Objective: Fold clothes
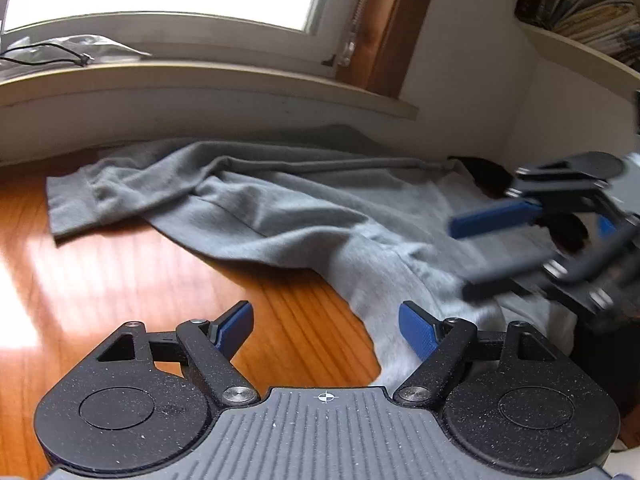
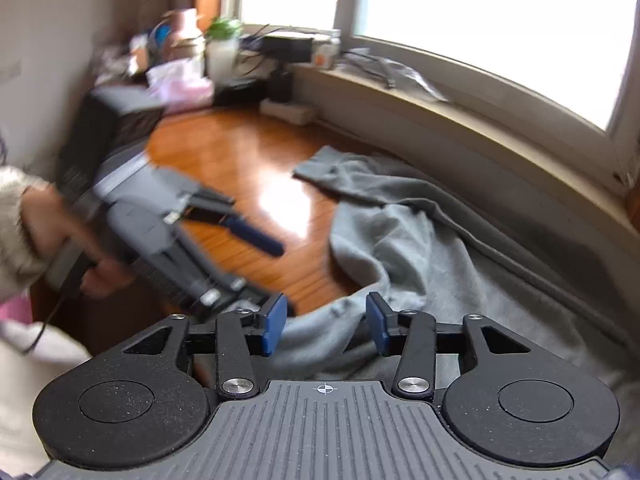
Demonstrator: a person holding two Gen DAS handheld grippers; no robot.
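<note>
Grey sweatshirt-knit garment [image 1: 304,216], soft and rumpled, lies spread on the glossy orange-brown wooden bench [image 1: 132,280], pushed up against the pale wall under the white window sill [image 1: 200,76]. One sleeve with a ribbed cuff [image 1: 70,208] trails off to the left in the left wrist view; the body bunches toward the right and drapes to the near edge. Long axis runs roughly parallel to the sill. Not yet folded, by the look of it: creased, one long ridge of cloth along the back.

Left hand-held gripper [image 1: 326,330]: blue pads wide apart, nothing between them. It hovers over bare wood at the garment's near hem, cloth just under its right pad. The garment lies ahead and to its right.

Right hand-held gripper [image 2: 326,328]: pads partly apart, not pressing on anything; grey cloth shows in the gap and just beyond, but seems to lie free. It sits over the body end of the garment, which stretches ahead and to its right. Blurred in the left wrist view, so detail is poor there.

A person's hand [image 2: 80,248] in a fuzzy cream sleeve holds the left tool.

Judgement: the right gripper is nearer to the bulk; the left is better placed for the hem or the sleeve side. The next grasp likely turns on picking an edge along that long axis.
</note>
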